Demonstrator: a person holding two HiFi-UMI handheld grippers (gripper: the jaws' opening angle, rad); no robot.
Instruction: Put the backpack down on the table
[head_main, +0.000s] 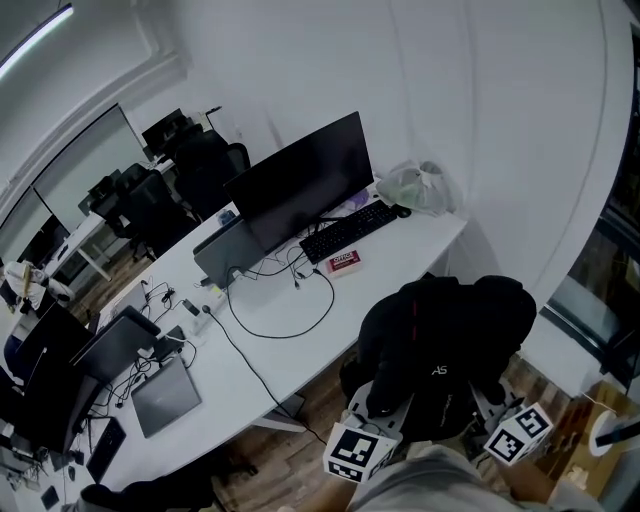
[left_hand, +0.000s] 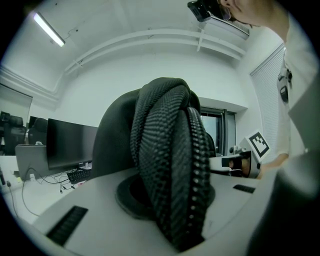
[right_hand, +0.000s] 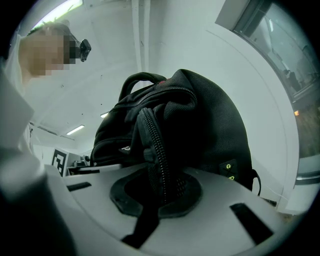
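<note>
A black backpack (head_main: 445, 345) hangs in the air just off the near right end of the white table (head_main: 400, 265), held between both grippers. My left gripper (head_main: 385, 415) is shut on a thick padded shoulder strap (left_hand: 170, 165), which fills the left gripper view. My right gripper (head_main: 480, 415) is shut on a black strap with a zipper edge (right_hand: 157, 165), with the backpack body (right_hand: 210, 130) bulging right behind it. The fingertips of both grippers are hidden under the bag in the head view; only their marker cubes (head_main: 357, 453) show.
On the table stand a large dark monitor (head_main: 300, 185), a keyboard (head_main: 350, 230), a small red box (head_main: 343, 262), loose cables (head_main: 285, 300), a plastic bag (head_main: 415, 187) at the far end and a closed laptop (head_main: 165, 395). Office chairs (head_main: 150, 200) stand beyond. A white wall runs along the right.
</note>
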